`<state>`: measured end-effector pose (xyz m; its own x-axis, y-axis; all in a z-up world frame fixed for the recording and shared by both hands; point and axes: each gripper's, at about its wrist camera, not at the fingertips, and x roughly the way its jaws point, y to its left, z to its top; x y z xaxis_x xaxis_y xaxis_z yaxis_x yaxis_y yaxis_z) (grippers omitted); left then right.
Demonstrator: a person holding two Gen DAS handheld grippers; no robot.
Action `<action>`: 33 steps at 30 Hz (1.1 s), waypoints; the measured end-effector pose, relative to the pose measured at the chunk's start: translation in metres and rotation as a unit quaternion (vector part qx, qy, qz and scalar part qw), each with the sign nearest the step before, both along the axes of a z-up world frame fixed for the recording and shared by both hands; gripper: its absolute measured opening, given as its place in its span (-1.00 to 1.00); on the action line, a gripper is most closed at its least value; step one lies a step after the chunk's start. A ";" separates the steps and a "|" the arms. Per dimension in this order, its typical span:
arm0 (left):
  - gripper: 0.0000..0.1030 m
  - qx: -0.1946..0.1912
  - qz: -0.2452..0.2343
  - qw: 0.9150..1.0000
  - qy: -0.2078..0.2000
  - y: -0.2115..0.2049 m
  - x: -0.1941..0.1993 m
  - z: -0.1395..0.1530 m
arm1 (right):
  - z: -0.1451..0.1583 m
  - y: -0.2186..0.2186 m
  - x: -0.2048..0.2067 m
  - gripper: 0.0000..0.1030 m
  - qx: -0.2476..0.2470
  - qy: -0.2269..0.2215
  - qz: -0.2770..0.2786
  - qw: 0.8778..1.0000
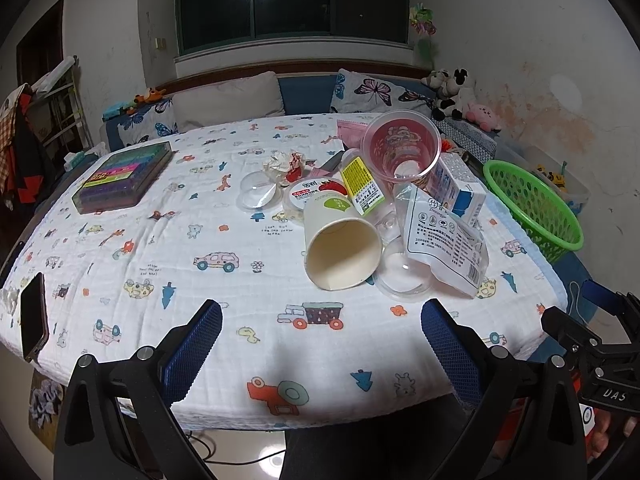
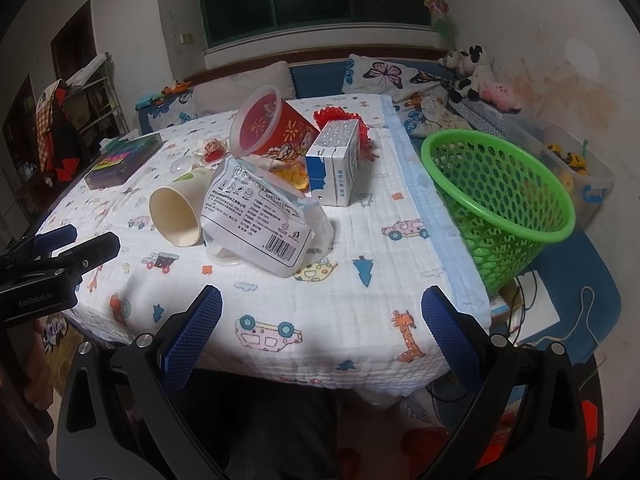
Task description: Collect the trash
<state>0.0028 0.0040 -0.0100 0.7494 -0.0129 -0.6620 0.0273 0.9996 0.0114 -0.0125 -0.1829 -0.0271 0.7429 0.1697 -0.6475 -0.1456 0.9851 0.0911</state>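
Both tongs hang over the near edge of the desk, jaws spread wide and holding nothing. The left tongs point at the heap of trash ahead and a little to their right; the right tongs see the same heap ahead and to their left, with the green basket off to their right, standing beyond the desk's edge rather than on it.

The main hazard, as I judge it, is the way the pile leans on itself. The paper cup lies on its side with its mouth toward the tongs, touching the white printed pouch, which is propped over a clear lid. Behind them the red clear cup tilts against the milk carton. Pulling any one piece is likely to shift its neighbours, and the round cups could roll toward the desk's edge.

The paper cup looks light and thin-walled; a hard squeeze would probably crush it, a soft one may let it slip. The pouch is limp and slick and may slide out between the pads. The cloth is loose and could be pinched along with a flat lid. A phone lies at the edge beside the left tongs, where a careless sweep might knock it off.
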 end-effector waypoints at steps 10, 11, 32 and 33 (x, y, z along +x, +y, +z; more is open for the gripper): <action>0.88 -0.002 0.002 1.000 0.005 0.000 0.002 -0.002 | -0.002 0.001 0.002 0.92 0.000 0.003 0.001 1.000; 0.88 -0.002 0.002 1.000 0.005 0.000 0.002 -0.002 | -0.002 0.001 0.002 0.92 0.001 0.003 0.001 1.000; 0.88 -0.003 0.003 1.000 0.014 0.001 0.011 -0.007 | -0.005 0.003 0.008 0.91 -0.001 0.010 0.005 1.000; 0.88 -0.002 0.003 1.000 0.015 0.001 0.011 -0.008 | -0.005 0.003 0.008 0.91 0.000 0.011 0.006 1.000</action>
<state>0.0140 0.0046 -0.0177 0.7299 -0.0111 -0.6834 0.0208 0.9998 0.0059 -0.0048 -0.1801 -0.0319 0.7269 0.1779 -0.6634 -0.1551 0.9834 0.0938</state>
